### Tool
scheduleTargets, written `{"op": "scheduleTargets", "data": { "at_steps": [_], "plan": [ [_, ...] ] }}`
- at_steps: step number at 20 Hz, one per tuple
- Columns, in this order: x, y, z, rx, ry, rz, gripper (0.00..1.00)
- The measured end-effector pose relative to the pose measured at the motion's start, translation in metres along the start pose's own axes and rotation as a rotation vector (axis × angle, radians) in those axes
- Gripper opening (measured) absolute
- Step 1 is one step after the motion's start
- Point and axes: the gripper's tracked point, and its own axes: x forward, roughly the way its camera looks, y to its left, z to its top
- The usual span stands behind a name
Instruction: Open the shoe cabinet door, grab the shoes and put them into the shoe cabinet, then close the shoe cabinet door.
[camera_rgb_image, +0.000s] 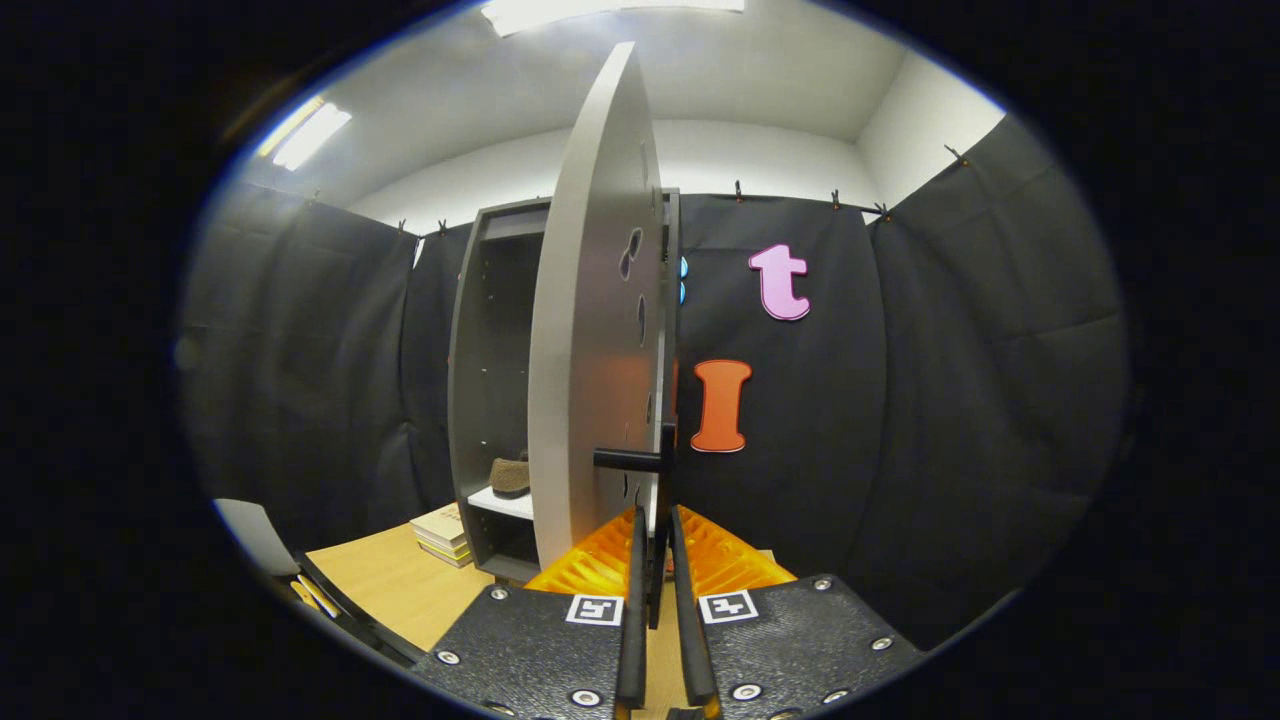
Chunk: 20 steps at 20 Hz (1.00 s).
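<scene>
Gripper (655, 545) fingers nearly closed, clamped on lower edge of cabinet door (590, 330), door edge sits between them. Door swung open, seen edge-on, dark handle (632, 459) sticking out left just above fingers. Shoe cabinet (485, 380) open at far left behind door; brown shoe (510, 476) on white shelf inside. Books (445, 533) stacked on wood table (385, 585), left of cabinet base.

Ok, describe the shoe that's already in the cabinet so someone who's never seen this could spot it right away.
Find the tall grey shoe cabinet against the black cloth wall, its door swung open edge-on just ahead of the gripper, whose fingers sit close together at the door's lower edge. The shoe lies on the white shelf inside, left of the door. It is brown and soft-looking, unlike the flat stack of books beside the cabinet.
</scene>
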Motion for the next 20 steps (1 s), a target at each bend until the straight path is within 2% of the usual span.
{"op": "scheduleTargets", "data": {
  "at_steps": [2,5,9,13,17,20],
  "plan": [
    [-0.007,0.004,0.001,0.021,0.003,-0.01,0.14],
    [-0.026,0.009,0.006,0.065,-0.008,-0.053,0.2],
    [-0.05,0.034,0.008,0.04,-0.027,-0.118,0.25],
    [-0.064,0.087,-0.02,0.03,0.027,-0.132,0.33],
    [-0.05,0.142,-0.054,0.094,0.087,-0.129,0.45],
    [-0.036,0.17,-0.094,0.075,0.134,-0.133,0.46]
  ]
}}
